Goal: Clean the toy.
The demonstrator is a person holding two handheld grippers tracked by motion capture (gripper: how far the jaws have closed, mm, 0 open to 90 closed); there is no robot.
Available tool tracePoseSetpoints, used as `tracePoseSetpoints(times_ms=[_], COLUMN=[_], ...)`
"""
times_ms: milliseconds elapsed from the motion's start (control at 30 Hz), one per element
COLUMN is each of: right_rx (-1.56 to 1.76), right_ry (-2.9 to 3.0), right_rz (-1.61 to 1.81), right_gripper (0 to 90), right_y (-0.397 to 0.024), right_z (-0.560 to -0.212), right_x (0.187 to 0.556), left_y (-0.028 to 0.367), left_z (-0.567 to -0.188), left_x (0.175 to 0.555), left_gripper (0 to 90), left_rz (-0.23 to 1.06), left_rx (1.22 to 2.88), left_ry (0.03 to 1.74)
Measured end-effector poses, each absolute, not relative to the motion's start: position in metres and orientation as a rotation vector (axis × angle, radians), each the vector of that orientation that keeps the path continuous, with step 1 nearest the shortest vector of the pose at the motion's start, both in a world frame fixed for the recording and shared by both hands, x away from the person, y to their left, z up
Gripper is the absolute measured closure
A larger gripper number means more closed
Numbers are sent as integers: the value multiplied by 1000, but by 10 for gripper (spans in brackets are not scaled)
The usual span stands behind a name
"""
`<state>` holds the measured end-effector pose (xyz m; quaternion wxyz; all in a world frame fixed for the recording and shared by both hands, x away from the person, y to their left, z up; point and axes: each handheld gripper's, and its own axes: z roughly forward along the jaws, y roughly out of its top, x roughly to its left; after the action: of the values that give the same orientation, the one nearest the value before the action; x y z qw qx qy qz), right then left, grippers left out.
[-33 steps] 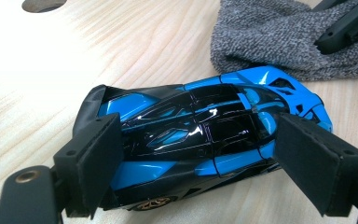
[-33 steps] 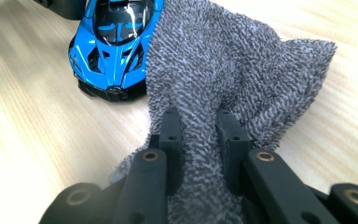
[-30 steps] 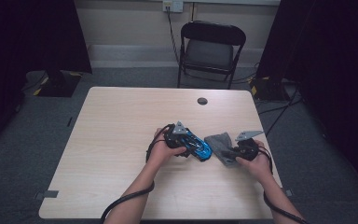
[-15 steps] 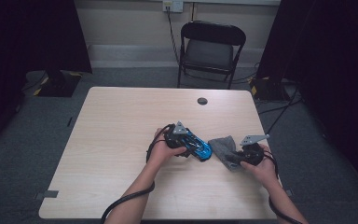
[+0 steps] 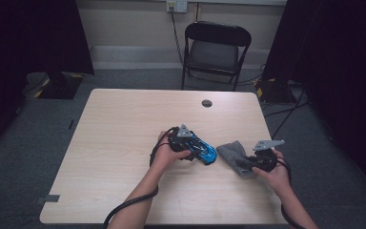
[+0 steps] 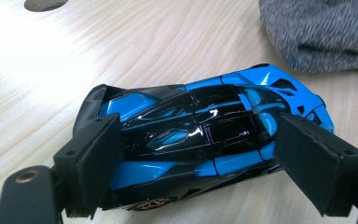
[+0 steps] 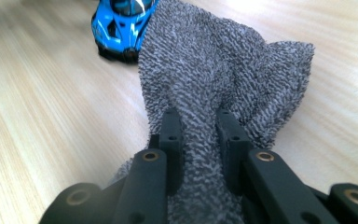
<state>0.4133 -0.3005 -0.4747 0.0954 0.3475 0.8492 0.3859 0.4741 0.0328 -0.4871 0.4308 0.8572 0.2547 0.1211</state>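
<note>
Left gripper (image 6: pixel 196 154): jaws spread wide, pads clamped on both ends of the blue toy car (image 6: pixel 200 135), one pad at the tail, the other at the nose side; car sits wheels-down on the tabletop (image 6: pixel 98 51), centre of the left gripper view. In the high view the left gripper (image 5: pixel 195 149) and car (image 5: pixel 204 151) are just right of centre, car's nose pointing lower right. Right gripper (image 7: pixel 198 135): jaws nearly closed, pinching a bunched fold of the grey knitted cloth (image 7: pixel 223 70); the cloth fans out past the jaws toward the top of the right gripper view, its free end draped on the tabletop and overlapping the car's front (image 7: pixel 121 23) at upper left of that frame. In the high view the right gripper (image 5: pixel 253 162) is right of the car, cloth (image 5: pixel 233 153) lying between the two grippers, just beside the car. Round cable hole (image 5: pixel 207 103) in the tabletop above centre. Black folding chair (image 5: pixel 217 47) behind the table, top centre.
</note>
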Motion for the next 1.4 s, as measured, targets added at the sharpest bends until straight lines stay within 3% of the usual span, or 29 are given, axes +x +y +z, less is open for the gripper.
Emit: tracePoseSetpoints(times_ms=[567, 1400], right_rx=[1039, 991], right_ry=[2430, 2506], right_rz=[1144, 1054], right_gripper=[758, 751], right_y=[-272, -206], right_z=[-457, -478], right_x=[453, 503], left_y=[33, 33], left_z=[-488, -489], left_x=[473, 473], left_gripper=[154, 152], left_rz=[303, 297], left_rx=[2135, 2127], left_ry=[633, 615])
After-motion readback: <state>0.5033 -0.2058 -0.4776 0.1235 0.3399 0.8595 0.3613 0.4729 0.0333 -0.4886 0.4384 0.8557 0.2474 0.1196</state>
